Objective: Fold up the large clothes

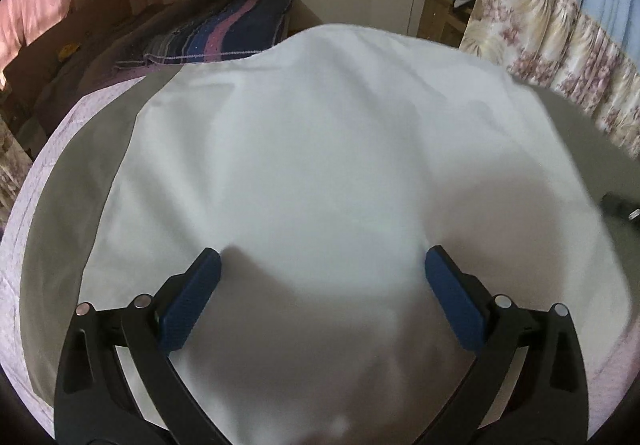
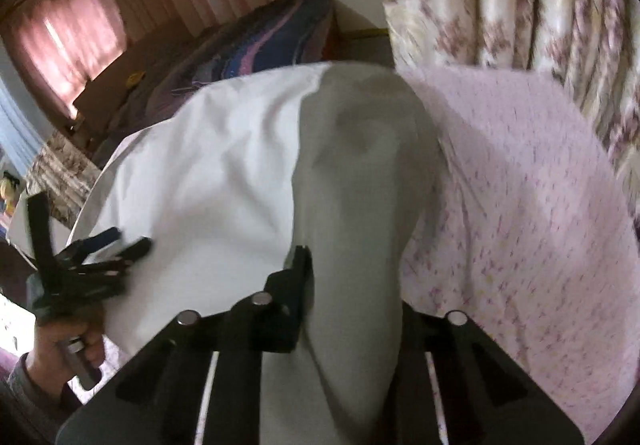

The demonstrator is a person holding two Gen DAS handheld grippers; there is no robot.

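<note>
Nearest lens, R cam: right gripper (image 2: 344, 285), black jaws nipped on grey fabric fold (image 2: 352, 213); I hold it so that layer can lift & carry over. Left gripper (image 1: 322, 281): blue pads (image 1: 192, 301) spread wide, nothing held, poised over white garment (image 1: 312, 133), prob. to pin or pick next. Garment lies flat on pink speckled bedsheet (image 2: 520, 205), grey sheet (image 1: 52, 245) between.
</note>
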